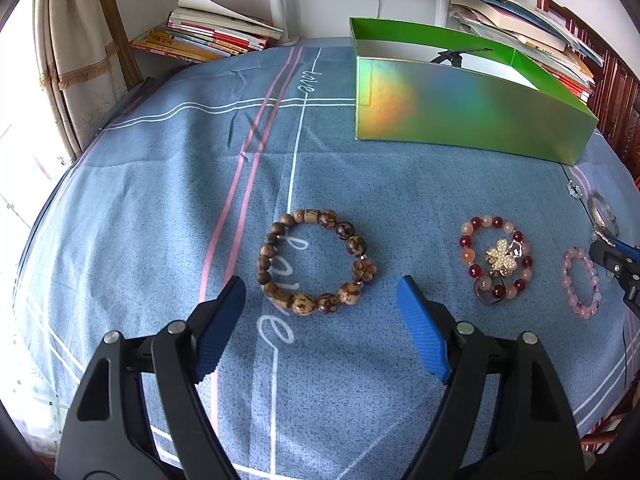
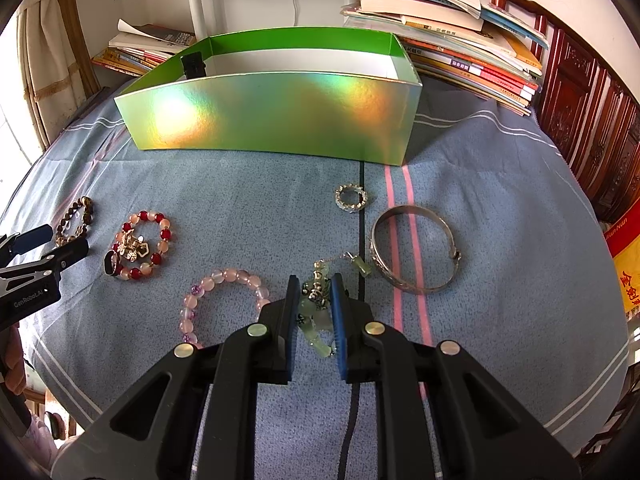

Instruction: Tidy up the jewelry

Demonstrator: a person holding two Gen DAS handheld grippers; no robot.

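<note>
A brown wooden bead bracelet (image 1: 318,262) lies on the blue cloth just beyond my open left gripper (image 1: 320,288). A red and peach bead bracelet with a gold flower charm (image 1: 496,264) lies to its right, then a pink bead bracelet (image 1: 582,284). In the right wrist view my right gripper (image 2: 314,286) is shut on a pale green jade bracelet (image 2: 316,316) resting on the cloth. The pink bracelet (image 2: 224,304) lies to its left. A silver bangle (image 2: 414,250) and a small silver ring (image 2: 351,197) lie to its right. The green holographic box (image 2: 272,116) stands open behind.
Stacks of books (image 2: 460,40) lie behind the box and at the far left (image 1: 204,36). A black clip (image 2: 193,65) sits on the box's left wall. A curtain (image 1: 76,60) hangs at the left. A carved wooden frame (image 2: 592,120) stands at the right.
</note>
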